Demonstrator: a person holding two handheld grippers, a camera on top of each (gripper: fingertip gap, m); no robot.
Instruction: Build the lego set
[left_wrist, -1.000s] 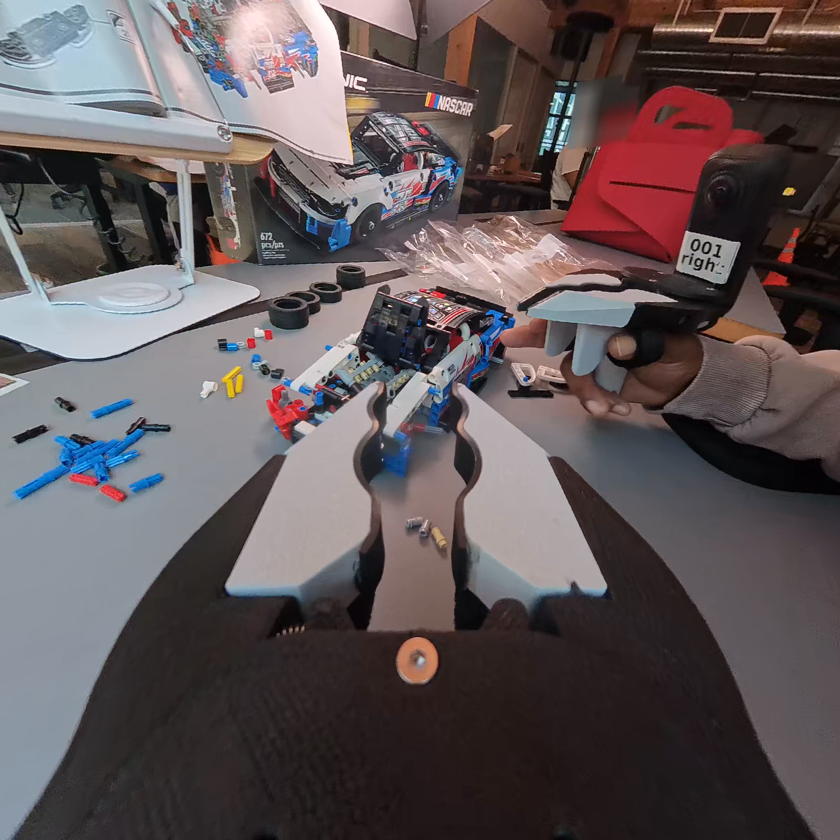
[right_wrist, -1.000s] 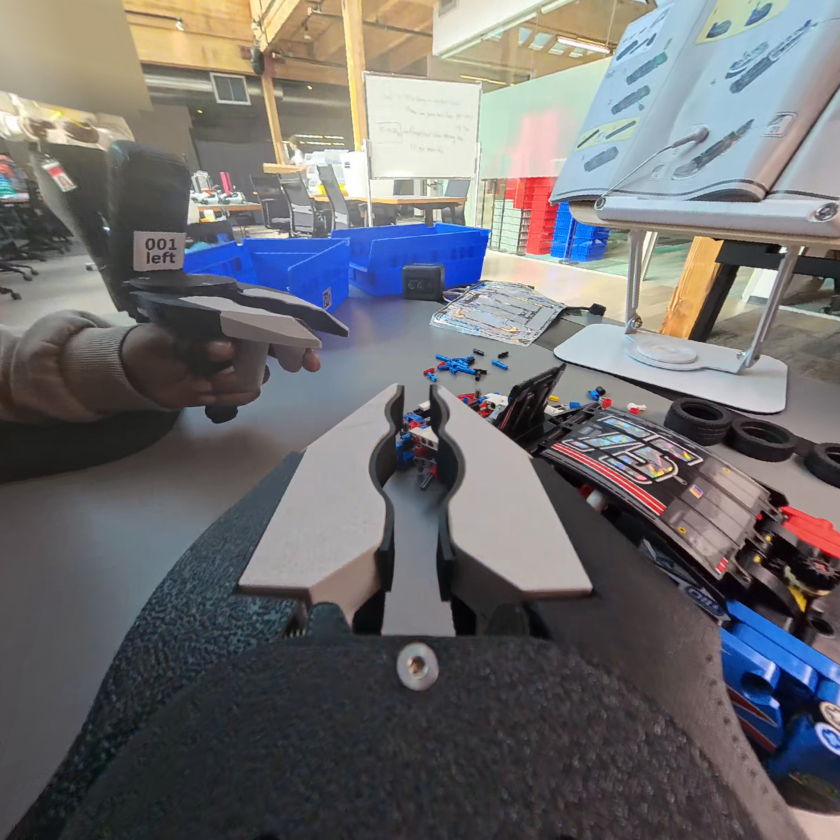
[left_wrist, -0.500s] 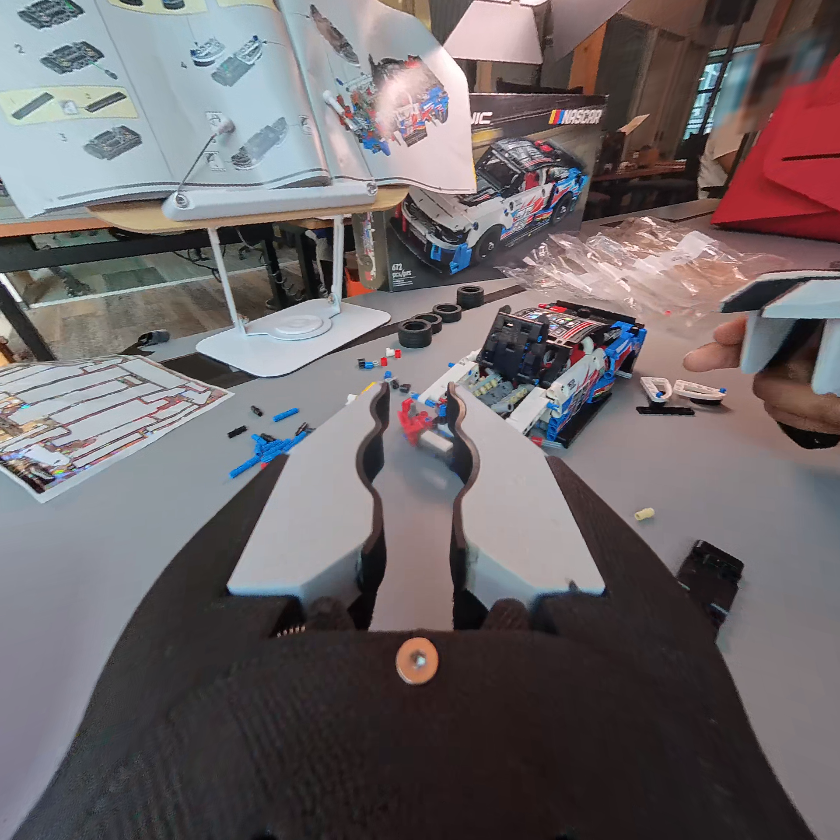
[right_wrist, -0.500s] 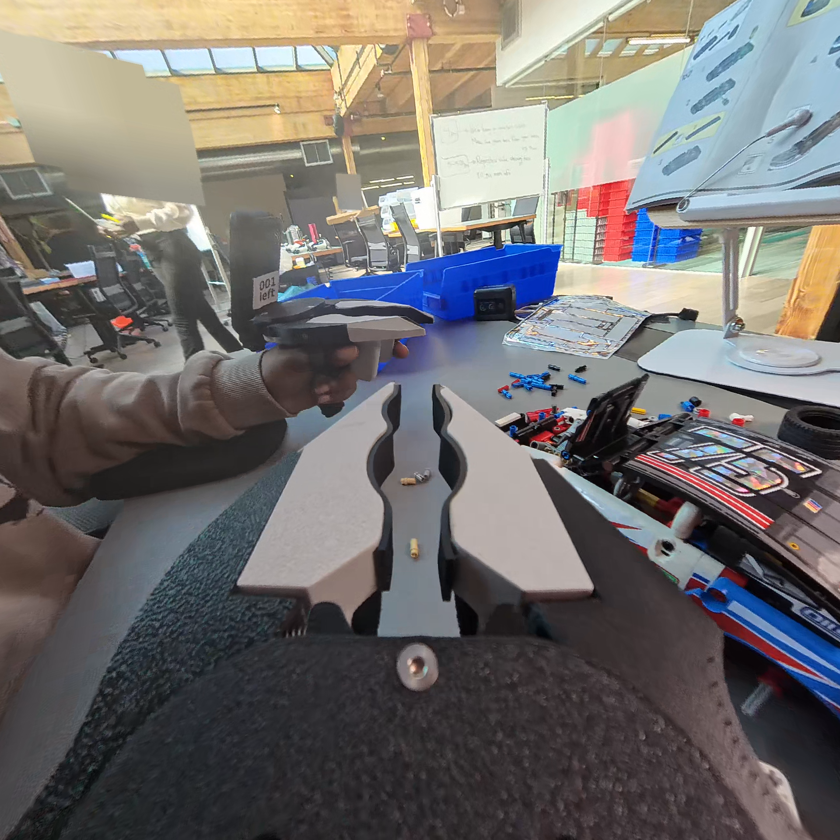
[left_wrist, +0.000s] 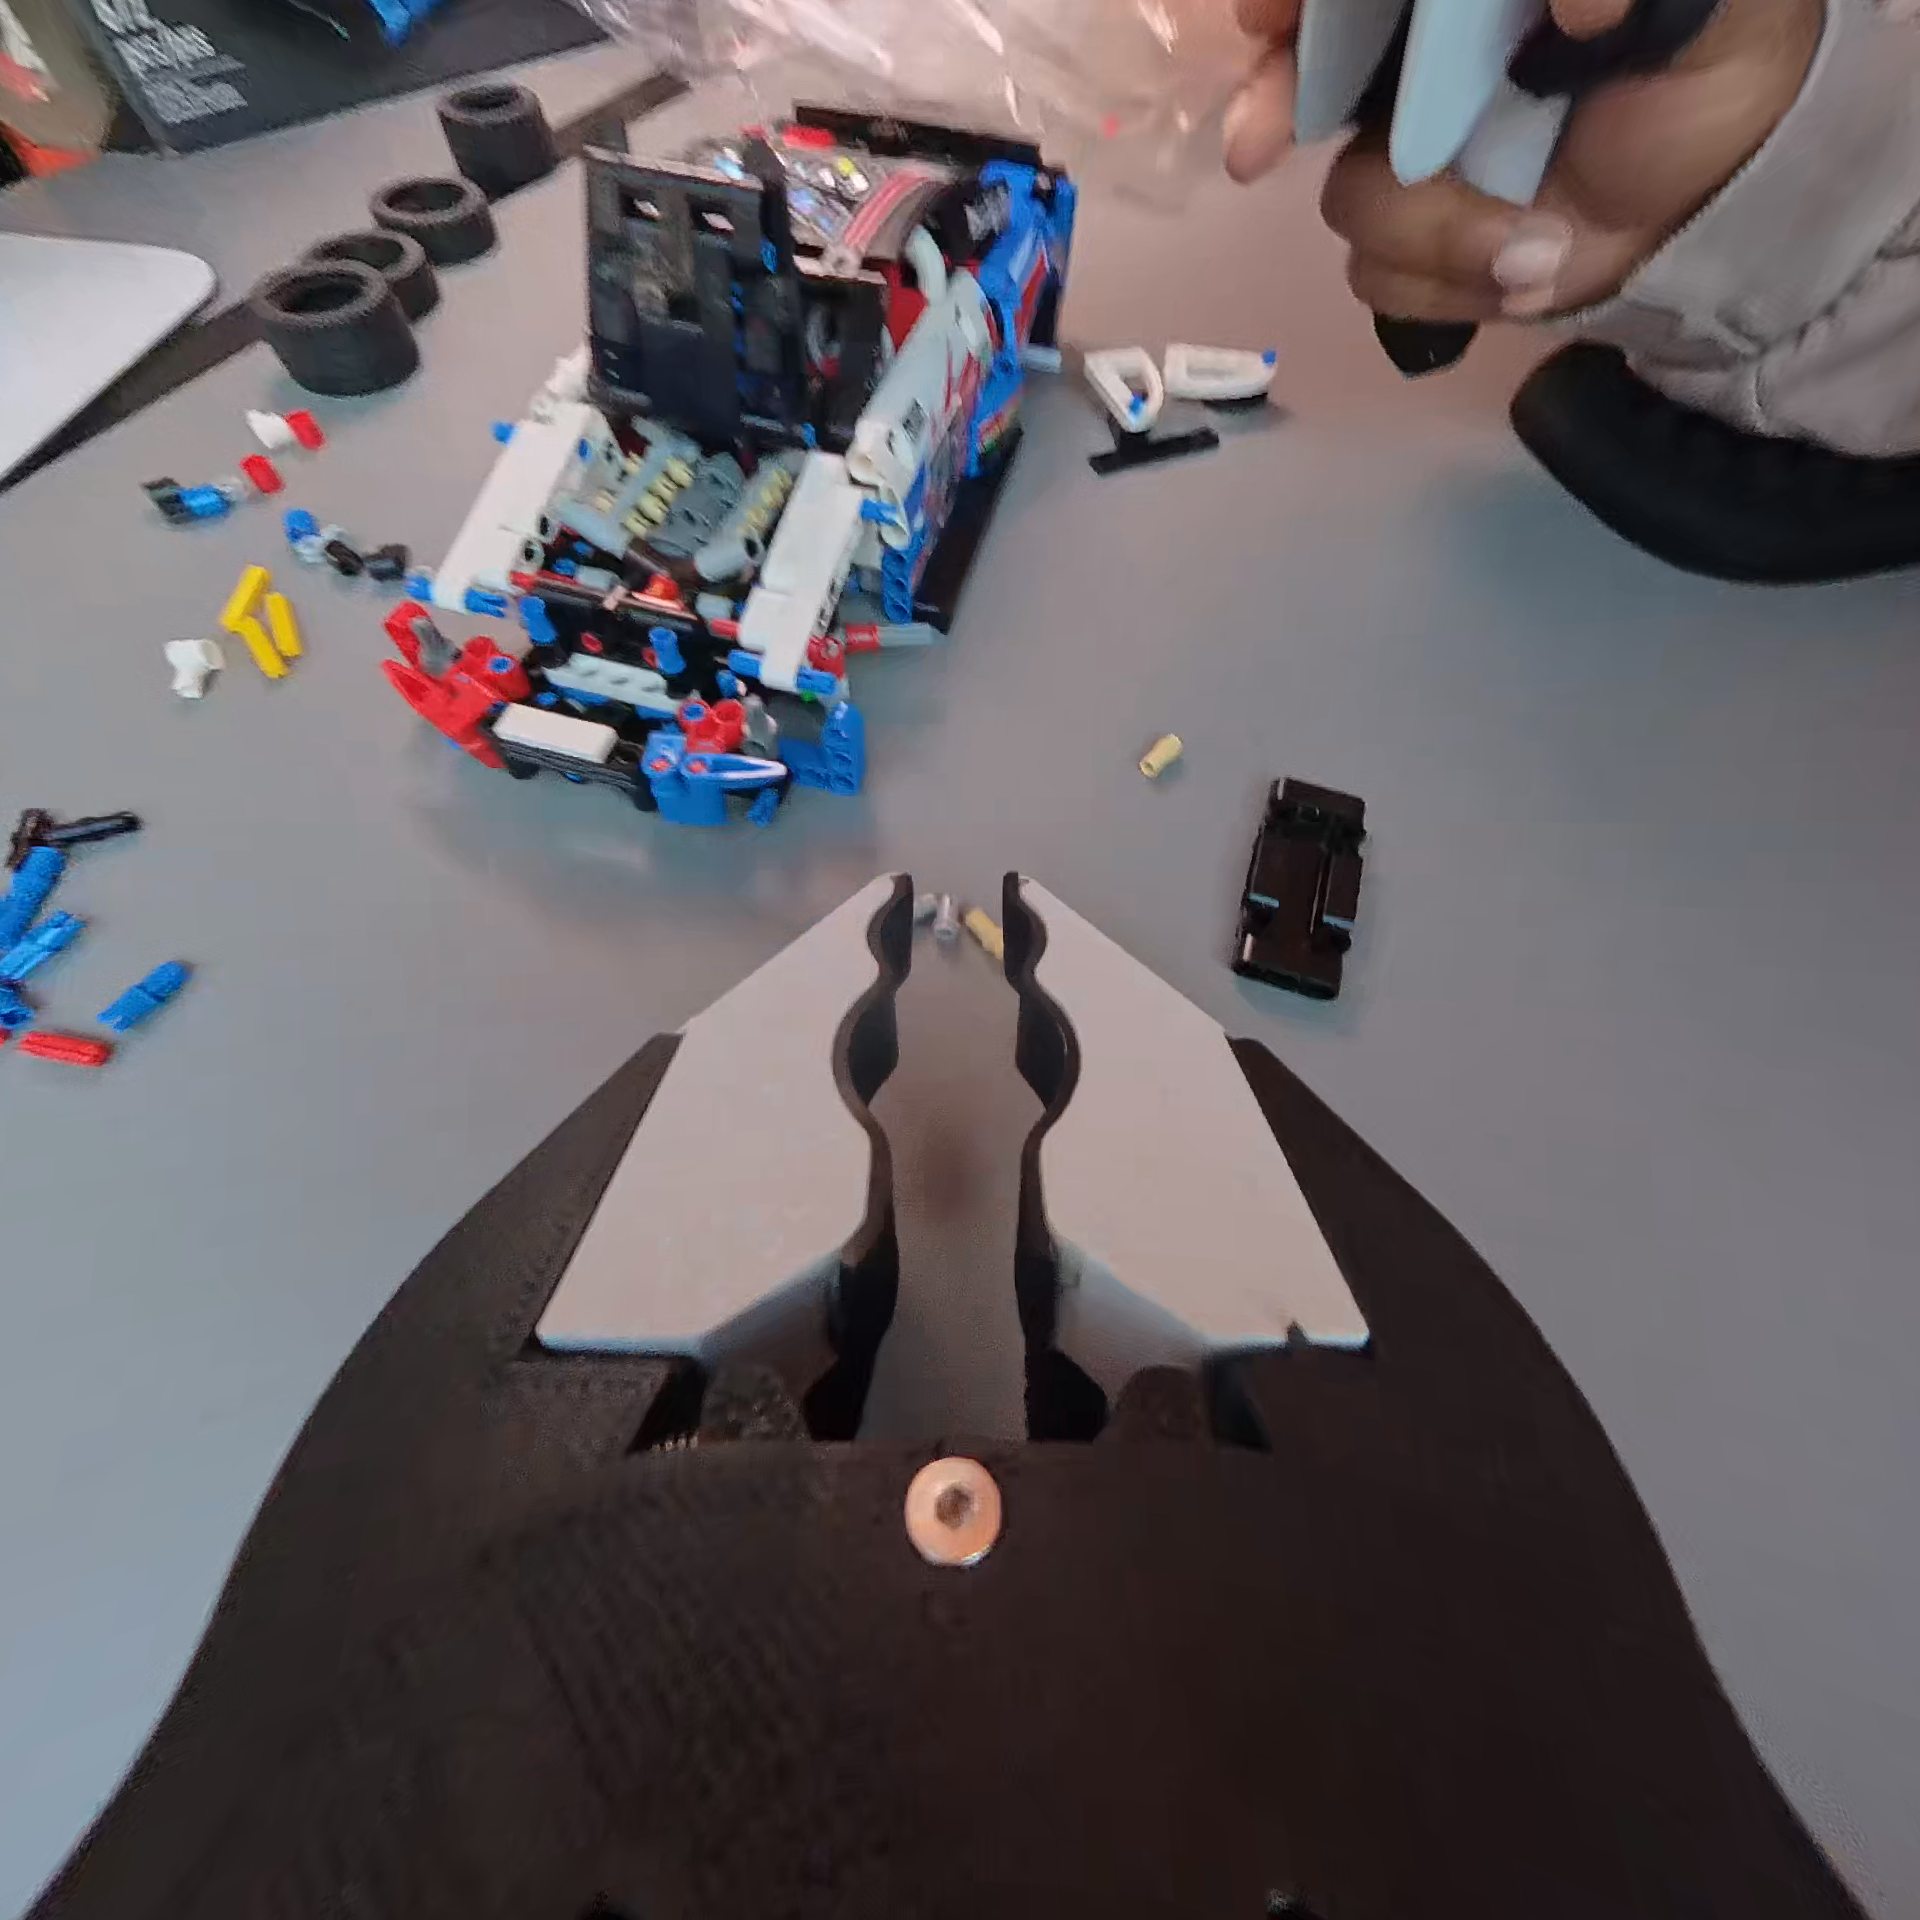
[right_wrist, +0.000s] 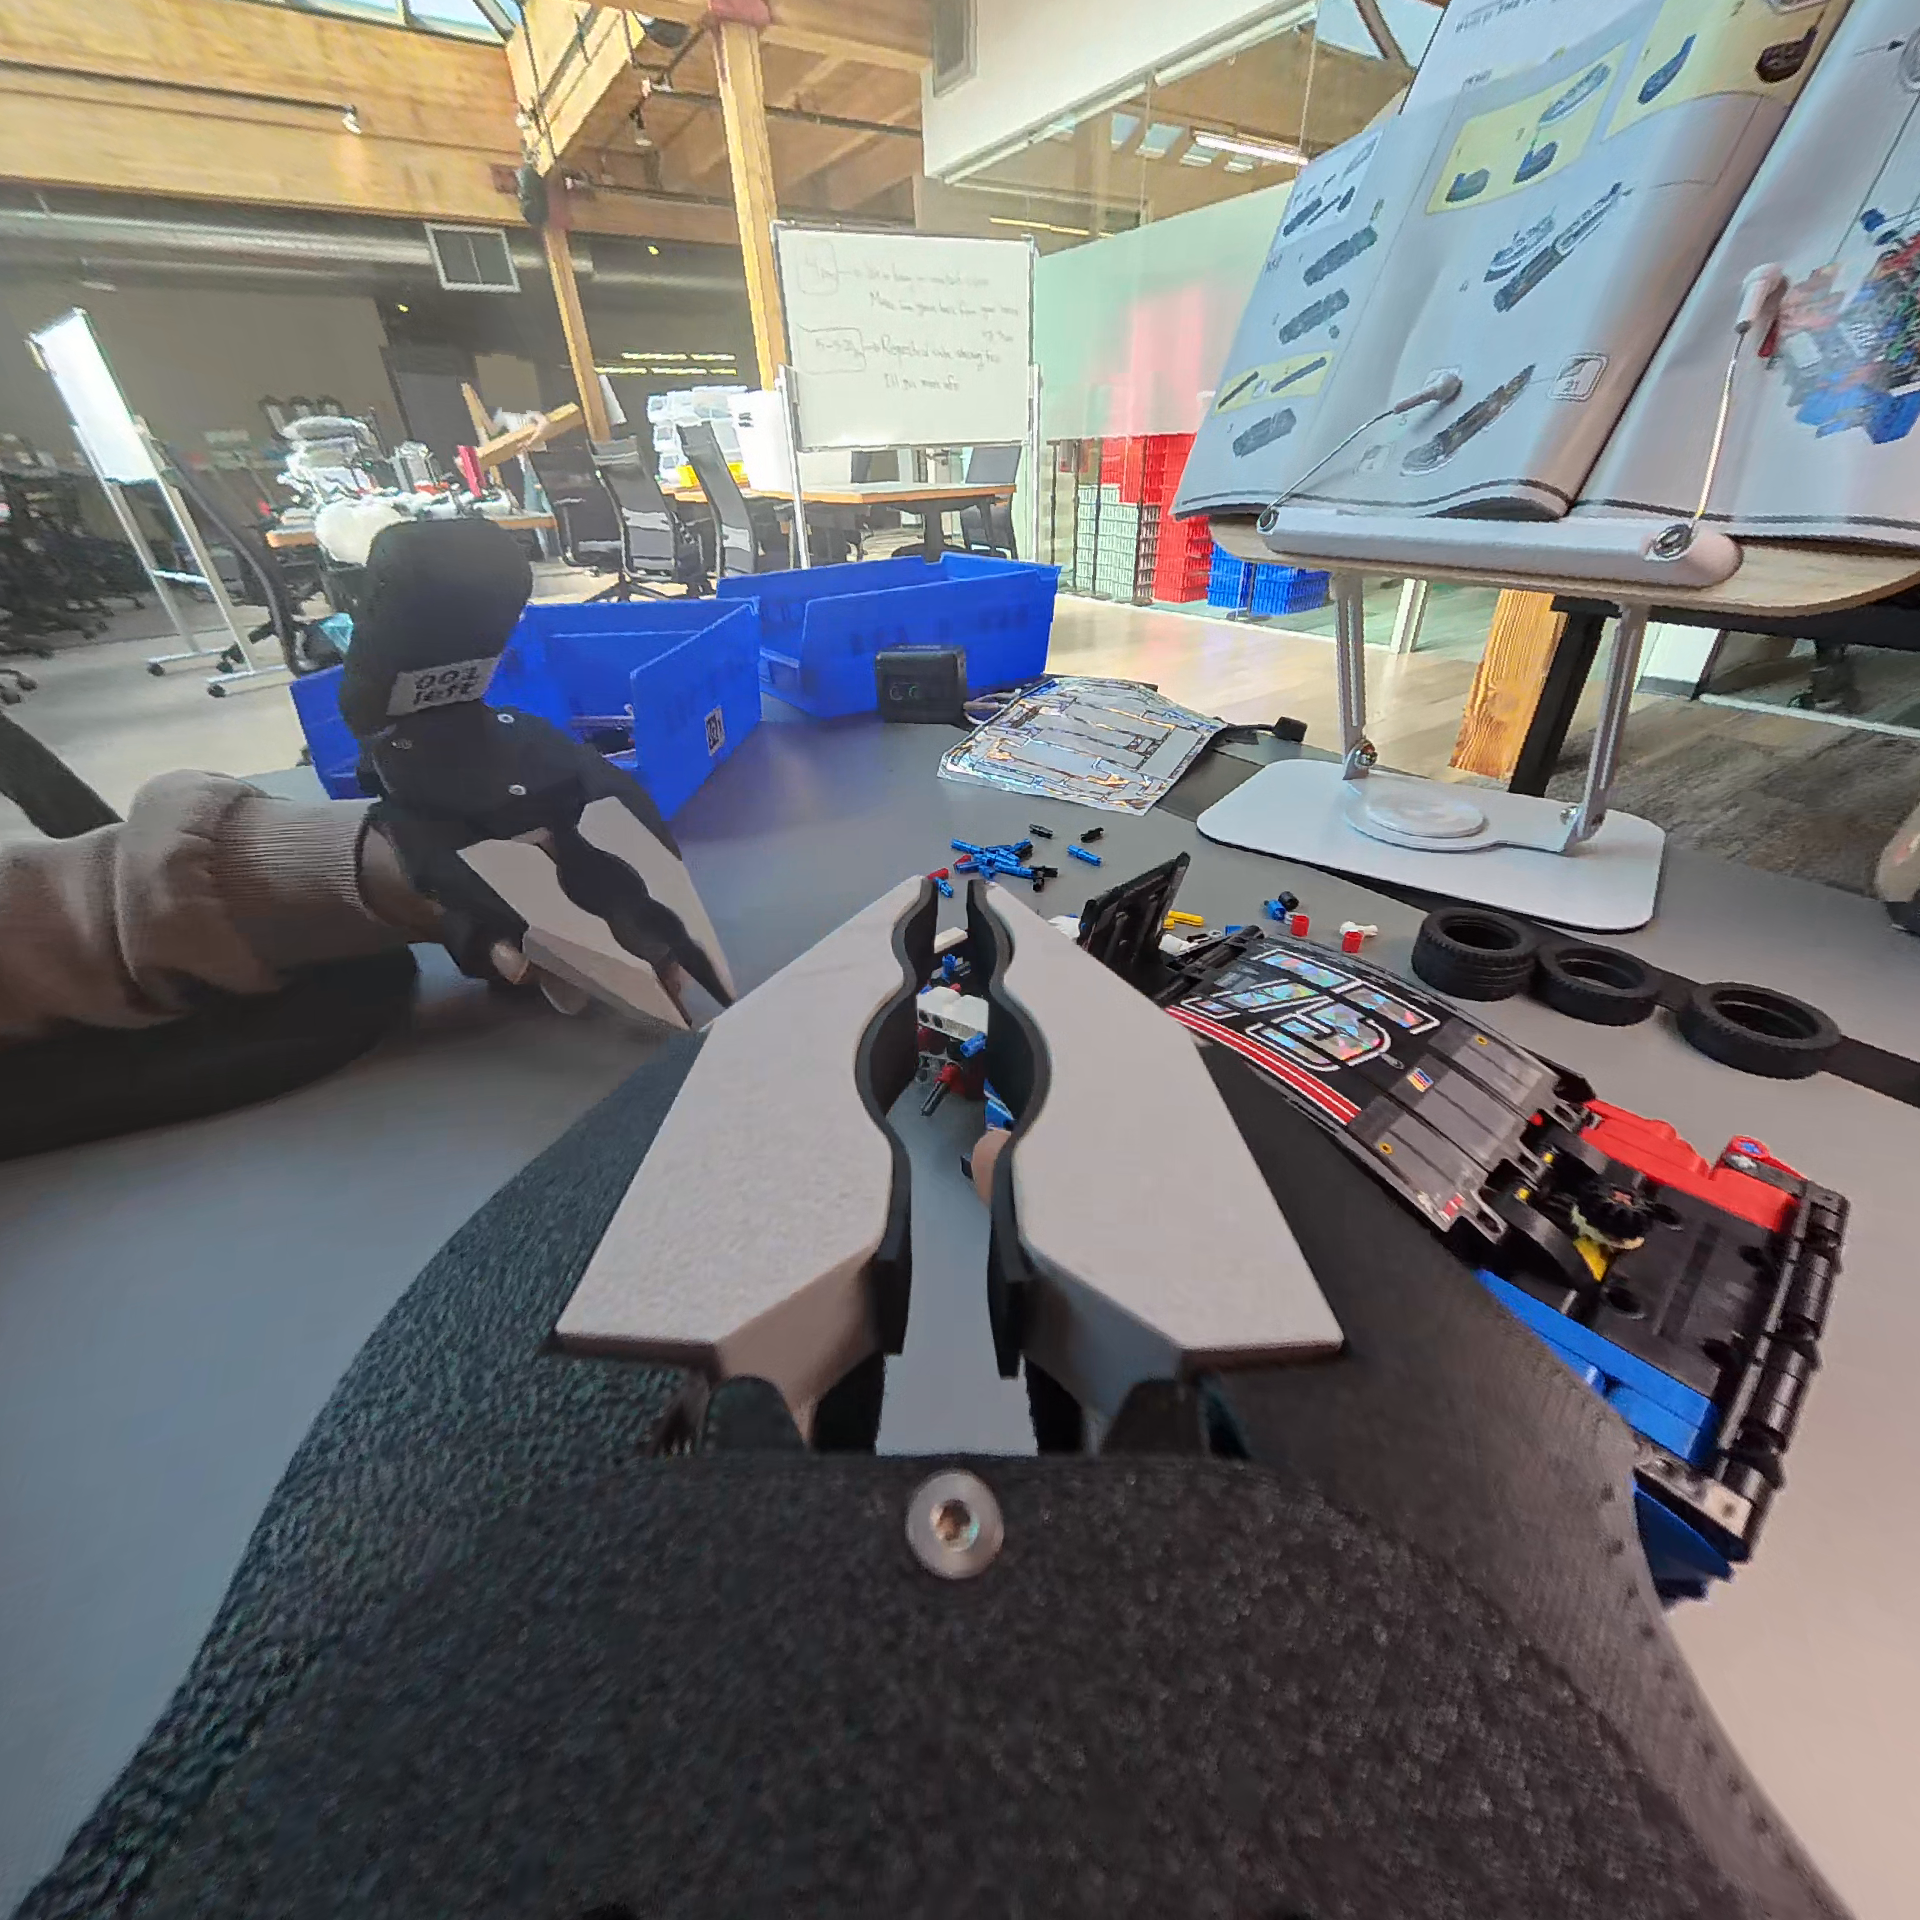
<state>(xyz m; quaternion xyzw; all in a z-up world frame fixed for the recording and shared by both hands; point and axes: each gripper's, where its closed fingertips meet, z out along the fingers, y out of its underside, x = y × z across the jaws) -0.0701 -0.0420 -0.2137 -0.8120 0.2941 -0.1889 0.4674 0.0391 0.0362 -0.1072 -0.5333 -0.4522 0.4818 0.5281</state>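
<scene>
The part-built Lego race car (left_wrist: 748, 499) stands on the grey table (left_wrist: 1507, 935), its black hood panel raised. My left gripper (left_wrist: 956, 883) is open with a narrow gap and points down at the table. Its tips flank a small grey pin (left_wrist: 945, 920) and a tan pin (left_wrist: 982, 930) without holding them. It also shows in the right wrist view (right_wrist: 707, 1013), tips close to the table. My right gripper (right_wrist: 952, 896) is open by a narrow gap, empty, and held beside the car's roof (right_wrist: 1351, 1049). In the left wrist view it shows at the top right (left_wrist: 1434, 83), held by a hand.
A black Lego piece (left_wrist: 1299, 888) and a loose tan pin (left_wrist: 1161, 755) lie right of the left gripper. Blue, red and yellow pins (left_wrist: 249, 623) are scattered on the left. Several tyres (right_wrist: 1610, 982), the instruction book on its stand (right_wrist: 1558, 312), blue bins (right_wrist: 727, 665) and a sticker sheet (right_wrist: 1081, 743) lie beyond. The left gripper's tips are roughly 20 cm from the right gripper's.
My left gripper has tipped down and come close to the table, so the small pins now lie between its tips. My right gripper has moved nearer the car. Neither has closed.
</scene>
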